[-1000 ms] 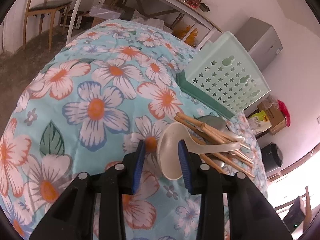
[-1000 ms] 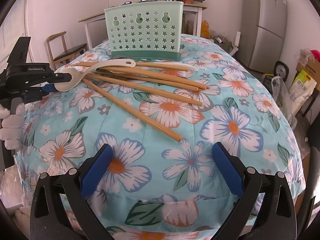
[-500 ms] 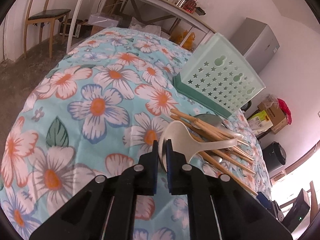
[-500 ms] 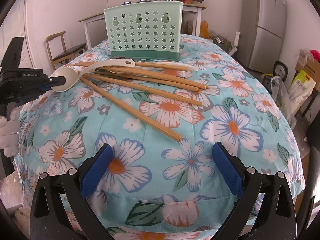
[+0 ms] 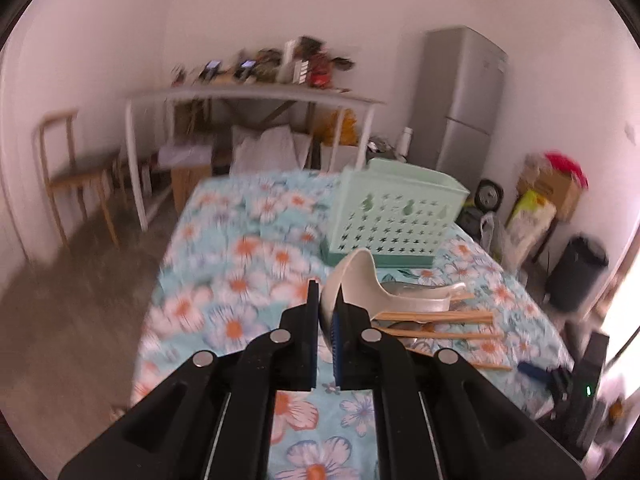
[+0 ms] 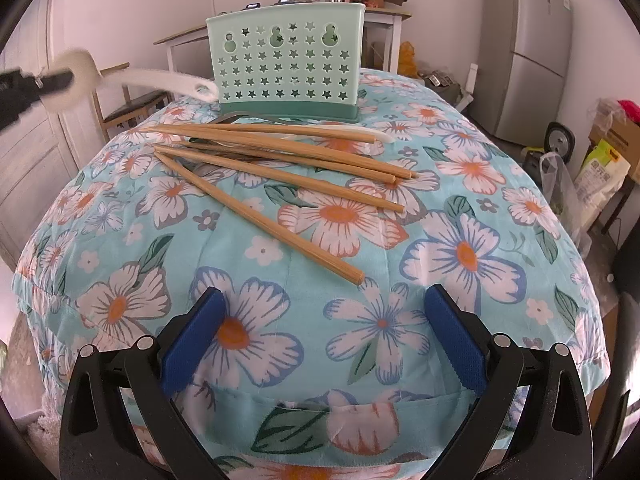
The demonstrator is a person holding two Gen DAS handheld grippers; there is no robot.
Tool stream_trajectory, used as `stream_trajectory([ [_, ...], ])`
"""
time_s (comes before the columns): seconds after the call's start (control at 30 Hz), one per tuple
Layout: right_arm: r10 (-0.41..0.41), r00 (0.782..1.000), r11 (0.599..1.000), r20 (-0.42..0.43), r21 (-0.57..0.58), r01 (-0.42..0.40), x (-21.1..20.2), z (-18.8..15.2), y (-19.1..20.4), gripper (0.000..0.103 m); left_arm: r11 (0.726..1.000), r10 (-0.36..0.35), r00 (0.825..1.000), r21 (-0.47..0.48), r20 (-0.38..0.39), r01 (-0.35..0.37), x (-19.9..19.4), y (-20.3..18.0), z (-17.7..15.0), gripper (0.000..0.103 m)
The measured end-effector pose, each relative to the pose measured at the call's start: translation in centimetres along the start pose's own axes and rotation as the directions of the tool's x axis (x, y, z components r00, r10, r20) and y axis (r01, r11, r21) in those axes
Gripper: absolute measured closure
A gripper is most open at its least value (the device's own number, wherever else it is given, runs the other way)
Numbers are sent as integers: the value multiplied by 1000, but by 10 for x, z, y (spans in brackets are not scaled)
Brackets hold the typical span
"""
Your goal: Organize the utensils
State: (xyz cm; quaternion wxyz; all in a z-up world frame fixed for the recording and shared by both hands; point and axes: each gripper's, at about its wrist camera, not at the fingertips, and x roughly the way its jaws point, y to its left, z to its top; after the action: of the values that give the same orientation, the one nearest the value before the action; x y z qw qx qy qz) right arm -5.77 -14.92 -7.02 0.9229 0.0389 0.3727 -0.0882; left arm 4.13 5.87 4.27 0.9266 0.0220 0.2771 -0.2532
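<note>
The left tool [image 5: 326,300] is clamped on the bowl of a white soup spoon [image 5: 360,280], its blue pads pinching the rim, and the spoon hangs in the air above the floral tablecloth [image 6: 340,320] with its handle reaching out toward the pale green utensil caddy [image 6: 286,60]. In the right wrist view that spoon appears blurred at the upper left, its handle end just beside the caddy's left edge and clear of the cloth. The caddy stands upright at the far side of the table, its wall pierced with stars and gourd shapes. In front of it lie several wooden chopsticks [image 6: 280,172], fanned across the cloth and overlapping one another, with some metal cutlery and another white piece partly hidden beneath them. The right tool [image 6: 324,336] hovers low over the near edge of the table, its jaws spread wide with nothing between them.
</note>
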Motion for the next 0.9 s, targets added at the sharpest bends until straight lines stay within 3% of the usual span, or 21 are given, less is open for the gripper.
stream_trajectory([
  [0.1,1,1000,1000,1,-1,-1,0,0,0,8,983,46,998,178,-36,-38,-12,-16,5,98],
  [0.17,0,1000,1000,1,0,0,0,0,0,8,951,106,992,299,-63,-82,-16,-26,2,98],
  [0.27,0,1000,1000,1,1,0,0,0,0,8,926,145,986,362,-85,-105,-17,-31,-3,98],
  [0.63,4,1000,1000,1,-1,-4,1,1,-3,7,915,100,989,401,-110,-48,3,-65,-20,98],
  [0.73,4,1000,1000,1,-1,-4,1,1,-3,7,933,89,988,357,-124,-39,8,-59,-19,98],
  [0.9,9,1000,1000,0,-2,-9,0,1,-4,8,984,8,988,177,-156,20,13,-33,-19,98],
])
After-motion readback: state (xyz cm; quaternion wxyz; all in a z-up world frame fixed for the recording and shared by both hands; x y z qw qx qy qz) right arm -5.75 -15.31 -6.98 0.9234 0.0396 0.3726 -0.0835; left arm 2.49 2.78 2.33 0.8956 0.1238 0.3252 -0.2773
